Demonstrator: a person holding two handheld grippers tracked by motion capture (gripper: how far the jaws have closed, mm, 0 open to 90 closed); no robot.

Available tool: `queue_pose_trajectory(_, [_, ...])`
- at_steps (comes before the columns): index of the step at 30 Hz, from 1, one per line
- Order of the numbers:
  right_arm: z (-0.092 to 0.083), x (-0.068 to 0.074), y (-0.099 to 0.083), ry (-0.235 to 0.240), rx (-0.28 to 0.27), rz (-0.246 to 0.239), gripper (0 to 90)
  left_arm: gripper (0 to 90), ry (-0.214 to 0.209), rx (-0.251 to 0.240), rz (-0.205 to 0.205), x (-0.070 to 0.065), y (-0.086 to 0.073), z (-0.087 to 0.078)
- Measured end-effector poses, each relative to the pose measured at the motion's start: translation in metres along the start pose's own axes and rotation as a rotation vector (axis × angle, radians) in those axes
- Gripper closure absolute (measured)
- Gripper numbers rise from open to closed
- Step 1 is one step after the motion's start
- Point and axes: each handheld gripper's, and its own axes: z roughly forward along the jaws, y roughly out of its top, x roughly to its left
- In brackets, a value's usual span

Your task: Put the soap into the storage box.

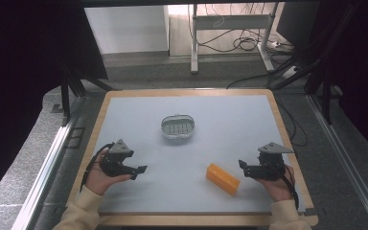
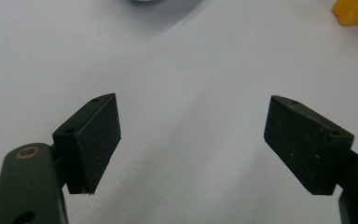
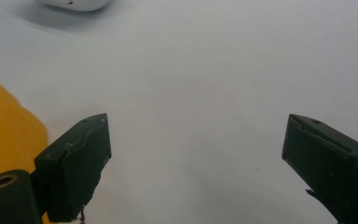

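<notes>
Left tongs (image 1: 141,171) are held low over the worktop (image 1: 230,120) near its left edge, toward the near-left corner, jaws pointed at the middle. In the left gripper view the left tongs (image 2: 191,140) are seen spread wide, nothing between the pads, bare grey surface below.

Right tongs (image 1: 242,165) are held near the right edge, toward the near-right corner, jaws pointed left at the block (image 1: 223,178). In the right gripper view the right tongs (image 3: 196,158) are seen wide apart as well, nothing gripped, only worktop in the gap.

Block: orange, oblong, laid flat and skewed to the near edge, right of centre on the near half. It is located just beside the right tongs, apart from them, not between the jaws. It is seen at the left border of the right gripper view (image 3: 4,126), beside the left-hand jaw, and as a corner at top right of the left gripper view (image 2: 356,11).

Basket (image 1: 178,128): small, grey, slotted floor, placed about mid-worktop, well apart from both tongs and the block. No contents are seen in it.
</notes>
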Motion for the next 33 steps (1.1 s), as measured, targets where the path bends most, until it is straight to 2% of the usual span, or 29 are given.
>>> queue_pose_trajectory(9, [-0.0027,0.0046,0.0036,0.031,-0.002,-0.025,9.5,18.6,0.003,-0.003,-0.005,0.0016,-0.0009,-0.0014])
queue_pose_trajectory(10, [-0.0041,0.0031,0.0035,0.064,-0.010,-0.011,9.8,18.6,0.003,-0.001,-0.005,0.0013,-0.0009,-0.0013])
queue_pose_trajectory(19, [-0.0058,0.0006,0.0061,0.073,-0.006,0.008,12.4,18.5,-0.006,-0.005,-0.005,0.0008,-0.0002,-0.0011])
queue_pose_trajectory(26, [-0.0037,0.0040,0.0065,0.074,0.027,-0.017,14.4,18.5,-0.006,-0.001,-0.006,0.0018,-0.0011,0.0000])
queue_pose_trajectory(33, [-0.0070,0.0034,0.0093,0.087,0.033,0.019,17.1,18.5,-0.001,-0.002,-0.008,0.0002,-0.0007,-0.0006])
